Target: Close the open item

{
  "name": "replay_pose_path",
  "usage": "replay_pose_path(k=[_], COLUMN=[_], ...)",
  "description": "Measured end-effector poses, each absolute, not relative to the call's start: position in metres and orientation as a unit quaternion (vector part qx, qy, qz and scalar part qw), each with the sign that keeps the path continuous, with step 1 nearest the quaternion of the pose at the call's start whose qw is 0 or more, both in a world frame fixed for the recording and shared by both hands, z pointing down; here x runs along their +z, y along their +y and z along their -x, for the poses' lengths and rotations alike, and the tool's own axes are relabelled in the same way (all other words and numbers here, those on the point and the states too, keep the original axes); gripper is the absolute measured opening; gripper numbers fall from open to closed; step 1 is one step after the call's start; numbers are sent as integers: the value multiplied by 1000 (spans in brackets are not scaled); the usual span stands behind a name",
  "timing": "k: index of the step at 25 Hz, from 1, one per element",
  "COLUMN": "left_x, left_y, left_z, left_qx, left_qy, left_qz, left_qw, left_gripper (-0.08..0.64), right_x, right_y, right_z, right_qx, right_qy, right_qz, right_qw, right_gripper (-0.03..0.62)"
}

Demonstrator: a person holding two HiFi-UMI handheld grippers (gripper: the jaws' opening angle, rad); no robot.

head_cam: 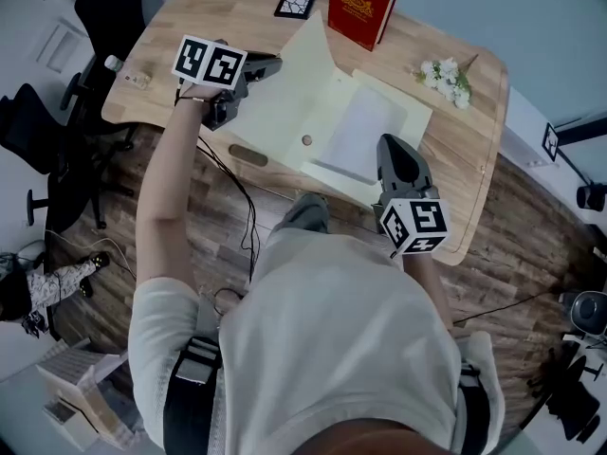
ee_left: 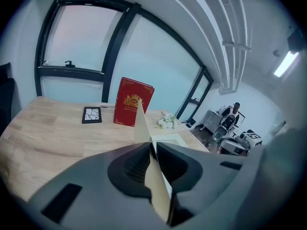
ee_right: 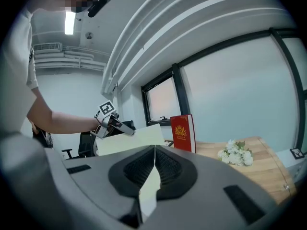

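The left gripper (head_cam: 273, 63) pinches the raised cover of the pale-yellow paper folder (head_cam: 294, 102). The right gripper (head_cam: 391, 146) clamps its base near the wooden tabletop's (head_cam: 218, 17) front edge. I'd swing the cover over slowly, without creasing it.

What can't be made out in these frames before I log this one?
- Head view: red book cover print is too small to read.
- Head view: right gripper hides the folder edge it clamps.
- Left gripper view: left gripper and raised cover hide most of the folder's inside.
- Head view: small clear item is too small to name.
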State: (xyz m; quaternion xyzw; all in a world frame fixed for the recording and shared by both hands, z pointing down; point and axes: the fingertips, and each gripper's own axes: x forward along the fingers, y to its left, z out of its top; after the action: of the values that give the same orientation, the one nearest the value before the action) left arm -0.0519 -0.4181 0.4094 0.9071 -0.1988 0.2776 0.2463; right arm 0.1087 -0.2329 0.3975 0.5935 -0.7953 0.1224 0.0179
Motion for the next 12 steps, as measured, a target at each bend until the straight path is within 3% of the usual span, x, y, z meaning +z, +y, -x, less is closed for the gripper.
replay_pose_path(k=[12], left_x=[390], left_y=[-378], left_z=[-4], left_qx=[270], left_qy=[-139], left_qz=[-919], left_qw=[252], left_gripper=[58], right_x=[393], right_y=[-202], right_z=[-124], right_qx=[119], right_qy=[-782], right_qz=[-612], right_qw=[11], right_gripper=[20])
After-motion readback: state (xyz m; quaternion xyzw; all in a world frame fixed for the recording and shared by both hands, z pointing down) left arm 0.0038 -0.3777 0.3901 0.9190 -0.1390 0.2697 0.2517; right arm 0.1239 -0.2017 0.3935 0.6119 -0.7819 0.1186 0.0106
